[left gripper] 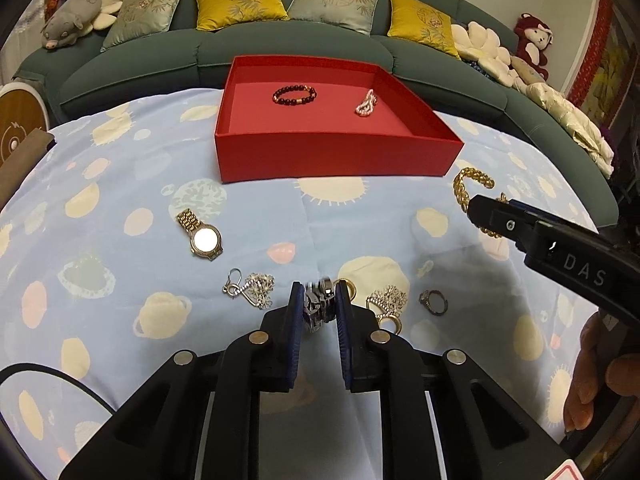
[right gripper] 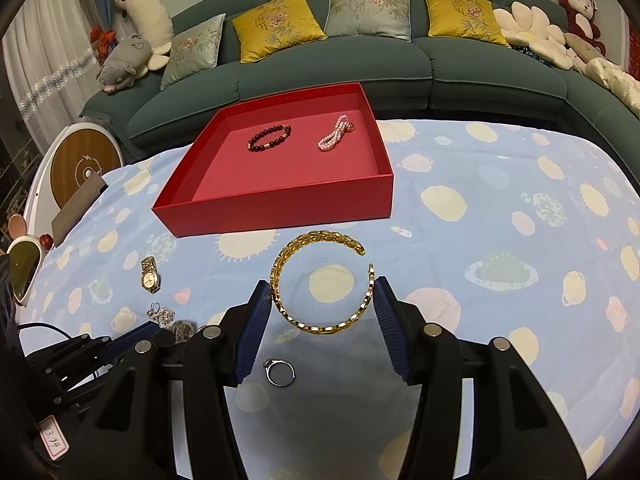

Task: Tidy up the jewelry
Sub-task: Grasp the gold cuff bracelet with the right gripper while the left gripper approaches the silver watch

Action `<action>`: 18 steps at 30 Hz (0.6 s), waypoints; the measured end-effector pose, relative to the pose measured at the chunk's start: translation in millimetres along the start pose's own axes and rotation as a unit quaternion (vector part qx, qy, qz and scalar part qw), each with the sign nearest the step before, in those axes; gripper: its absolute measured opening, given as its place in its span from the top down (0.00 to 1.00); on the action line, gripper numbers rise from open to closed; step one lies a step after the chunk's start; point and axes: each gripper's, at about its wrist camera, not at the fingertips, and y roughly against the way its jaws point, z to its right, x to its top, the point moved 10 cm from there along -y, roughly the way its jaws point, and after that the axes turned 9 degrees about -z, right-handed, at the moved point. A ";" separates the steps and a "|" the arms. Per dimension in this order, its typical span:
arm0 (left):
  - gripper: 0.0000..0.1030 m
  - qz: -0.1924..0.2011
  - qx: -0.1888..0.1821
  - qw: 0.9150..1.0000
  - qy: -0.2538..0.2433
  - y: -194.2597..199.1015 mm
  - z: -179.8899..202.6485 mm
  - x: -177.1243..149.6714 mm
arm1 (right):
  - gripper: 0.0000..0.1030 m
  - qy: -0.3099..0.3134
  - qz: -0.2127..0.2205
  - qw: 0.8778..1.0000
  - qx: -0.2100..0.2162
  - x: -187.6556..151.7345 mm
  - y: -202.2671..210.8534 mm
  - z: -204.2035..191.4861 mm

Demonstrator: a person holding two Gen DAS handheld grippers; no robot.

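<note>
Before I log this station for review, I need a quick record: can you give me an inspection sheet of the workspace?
Surface: table under a blue planet-print cloth.
Job's things: red tray holds a dark bead bracelet and a pearl bracelet; gold watch, silver chain pile, ring lie on the cloth.
Clutter: nothing seen.
Grippers: left tongs shut on a silver watch; right tongs open around the gold chain bracelet.
Cables: black cable at the near left edge.
Surroundings: green sofa with cushions and plush toys.
</note>
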 end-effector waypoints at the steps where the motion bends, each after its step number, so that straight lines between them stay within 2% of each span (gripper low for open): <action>1: 0.88 0.004 -0.004 1.000 0.001 4.4 0.0 2.4 | 0.50 -0.002 0.002 1.000 0.000 1.6 1.4 1.0; 5: 0.95 0.019 -0.019 1.000 0.008 20.1 -2.5 11.6 | 0.50 -0.009 0.009 1.000 0.001 6.5 5.2 5.5; 13: 0.95 0.055 -0.029 0.998 0.022 46.5 -13.3 34.3 | 0.50 -0.016 0.018 1.000 0.002 14.0 9.3 9.0; 18: 0.94 0.024 -0.032 0.999 0.033 29.8 -15.5 23.2 | 0.50 -0.016 0.015 1.000 0.003 12.6 7.2 9.5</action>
